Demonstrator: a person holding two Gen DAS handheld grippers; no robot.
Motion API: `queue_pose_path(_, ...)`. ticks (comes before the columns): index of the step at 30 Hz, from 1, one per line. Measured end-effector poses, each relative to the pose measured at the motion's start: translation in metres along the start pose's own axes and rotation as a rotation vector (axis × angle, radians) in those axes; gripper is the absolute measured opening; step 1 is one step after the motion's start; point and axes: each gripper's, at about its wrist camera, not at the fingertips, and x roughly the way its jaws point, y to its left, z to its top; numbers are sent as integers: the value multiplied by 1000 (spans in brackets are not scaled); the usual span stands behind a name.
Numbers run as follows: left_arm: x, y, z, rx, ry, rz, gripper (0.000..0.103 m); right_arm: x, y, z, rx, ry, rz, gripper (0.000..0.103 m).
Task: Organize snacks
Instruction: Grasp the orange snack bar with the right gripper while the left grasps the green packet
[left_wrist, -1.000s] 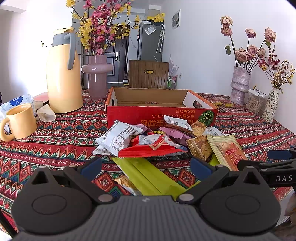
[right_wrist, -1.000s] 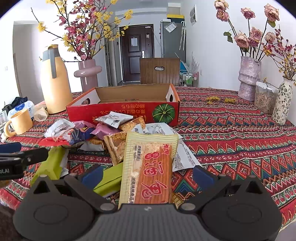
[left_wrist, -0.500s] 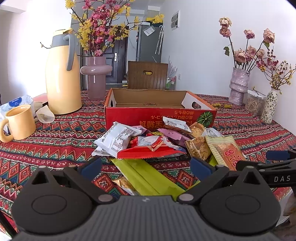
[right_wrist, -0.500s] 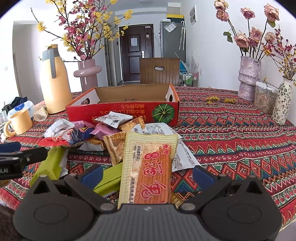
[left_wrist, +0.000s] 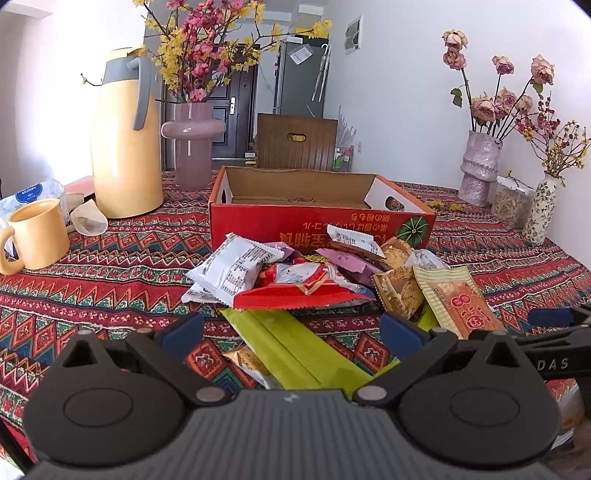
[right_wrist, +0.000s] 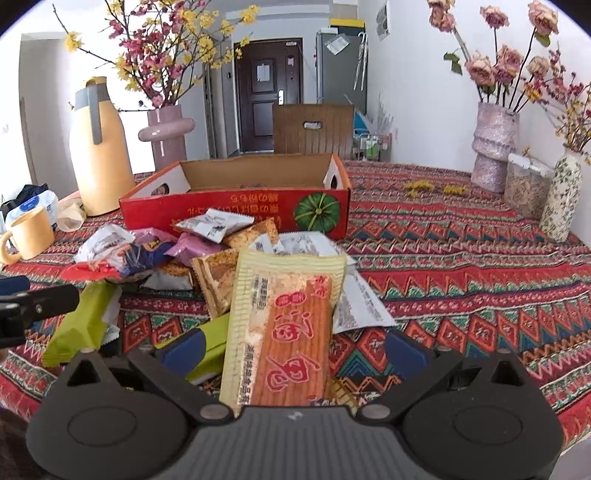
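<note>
Hovering with jaws spread and empty, the left gripper and right gripper face the near snack pile, ready to load the far red box.

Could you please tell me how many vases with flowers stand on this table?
3: pink vase beside the yellow jug, textured pink vase far right, floral-patterned vase nearest the right edge.
</note>
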Motion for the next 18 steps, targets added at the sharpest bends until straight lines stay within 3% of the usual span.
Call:
queue_pose_path(4,1,1,-1,-5,7,2,103,6,1,-1,-13,23,10,103)
queue_pose_path(10,5,3,-1,-12,27,13,103,19,3,-4,-27,71,24,94)
queue_pose_path(12,6,1,-1,-4,37,12,103,23,5,-7,-40,104,25,80)
queue_pose_path(14,8,-1,-1,5,46,12,103,24,6,-10,-40,112,22,76)
queue_pose_path(18,15,-3,-2,11,72,9,103,17,4,-10,-35,88,38,56)
